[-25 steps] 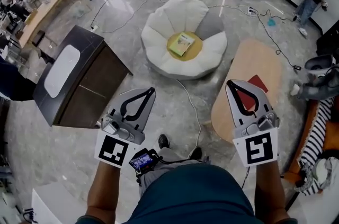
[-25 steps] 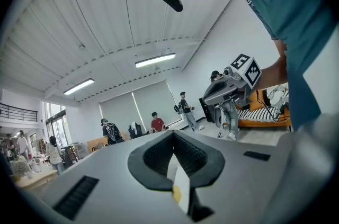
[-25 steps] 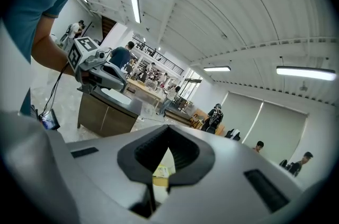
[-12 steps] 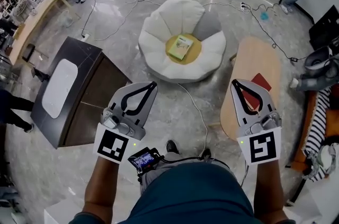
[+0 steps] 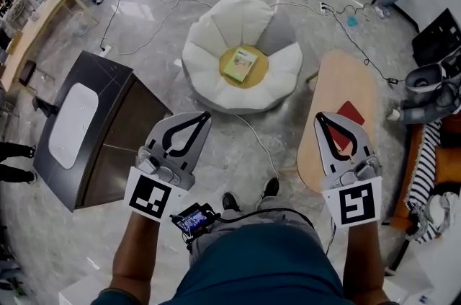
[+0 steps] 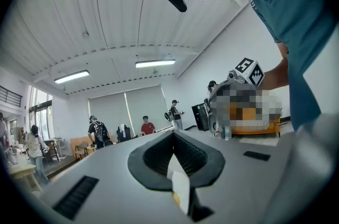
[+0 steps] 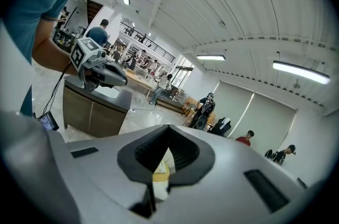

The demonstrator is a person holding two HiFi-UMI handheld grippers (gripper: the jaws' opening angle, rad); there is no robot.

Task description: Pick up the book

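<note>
Grey marble floor [image 5: 144,15], white petal seat [image 5: 209,84]: book [image 5: 240,64] lies untouched on its yellow centre, well ahead of left tongs [image 5: 206,115] and right tongs [image 5: 320,117], both closed, empty; pickup not begun.

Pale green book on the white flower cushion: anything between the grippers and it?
Nothing visible blocks it. Between the left gripper, right gripper and pale green book lie only grey floor, a thin white cable and the white flower-shaped cushion's rim.
</note>
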